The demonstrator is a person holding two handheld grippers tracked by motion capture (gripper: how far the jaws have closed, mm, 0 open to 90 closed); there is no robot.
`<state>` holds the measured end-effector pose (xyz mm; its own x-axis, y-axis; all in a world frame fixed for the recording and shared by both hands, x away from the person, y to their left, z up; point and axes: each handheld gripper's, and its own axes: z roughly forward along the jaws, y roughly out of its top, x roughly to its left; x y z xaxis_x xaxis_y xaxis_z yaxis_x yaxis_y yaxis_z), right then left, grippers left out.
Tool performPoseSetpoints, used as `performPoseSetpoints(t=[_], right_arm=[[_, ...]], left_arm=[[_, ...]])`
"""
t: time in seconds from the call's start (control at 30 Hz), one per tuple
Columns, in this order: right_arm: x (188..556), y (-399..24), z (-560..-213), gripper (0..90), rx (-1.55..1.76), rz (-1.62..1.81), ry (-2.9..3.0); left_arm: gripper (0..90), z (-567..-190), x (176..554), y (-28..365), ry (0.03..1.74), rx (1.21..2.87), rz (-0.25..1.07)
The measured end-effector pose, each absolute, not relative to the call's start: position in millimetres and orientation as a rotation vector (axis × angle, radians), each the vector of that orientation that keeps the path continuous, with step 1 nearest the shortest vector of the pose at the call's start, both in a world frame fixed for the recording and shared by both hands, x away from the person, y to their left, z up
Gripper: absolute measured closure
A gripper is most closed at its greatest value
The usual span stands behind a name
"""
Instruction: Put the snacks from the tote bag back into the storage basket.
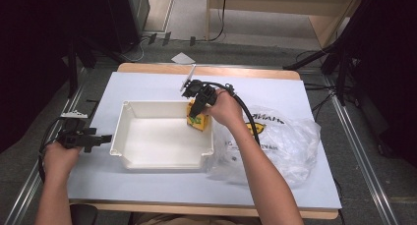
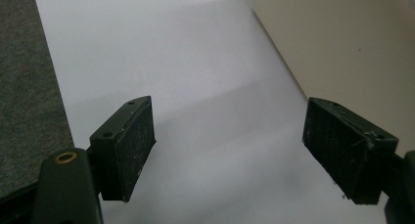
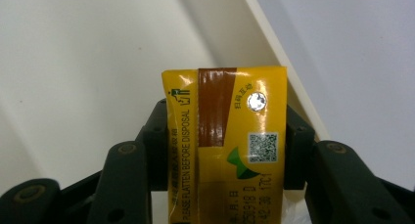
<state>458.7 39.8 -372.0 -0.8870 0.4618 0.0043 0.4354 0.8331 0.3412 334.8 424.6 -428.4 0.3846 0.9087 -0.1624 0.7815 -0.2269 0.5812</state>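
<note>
Gripping juice carton [image 3: 225, 141] in right tongs [image 1: 196, 113] over tub [image 1: 162, 158] | left tongs [image 2: 240, 150] open, idle | risk: I clip the rim, carton slips.

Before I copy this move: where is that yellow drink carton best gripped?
Grip the yellow carton across its two narrow sides, near the top, coming from above. It is a flat-sided box, and the right gripper clamps it exactly so, pads flat on opposite faces, over the white tub.

Table [image 1: 147, 82] with pale top. Clear plastic bag [image 1: 290, 141], printed in black and yellow, lies at the table's right half. Grey floor [image 1: 29, 136] surrounds the table.
</note>
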Motion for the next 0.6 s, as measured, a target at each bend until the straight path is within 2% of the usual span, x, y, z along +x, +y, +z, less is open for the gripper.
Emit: performPoseSetpoints(t=[0.37,0.43,0.6], right_arm=[[459.2,35.2,-375.5,52.2,0.760,0.597,2.923],[459.3,34.3,-375.9,47.9,0.787,0.621,2.933],[457.7,35.7,-376.0,44.6,0.818,0.624,2.930]], left_arm=[[20.7,-428.7,335.0,423.8,1.444,2.061,0.277],[20.7,-428.9,335.1,423.5,1.441,2.065,0.278],[20.7,-429.0,335.3,422.8,1.438,2.067,0.277]])
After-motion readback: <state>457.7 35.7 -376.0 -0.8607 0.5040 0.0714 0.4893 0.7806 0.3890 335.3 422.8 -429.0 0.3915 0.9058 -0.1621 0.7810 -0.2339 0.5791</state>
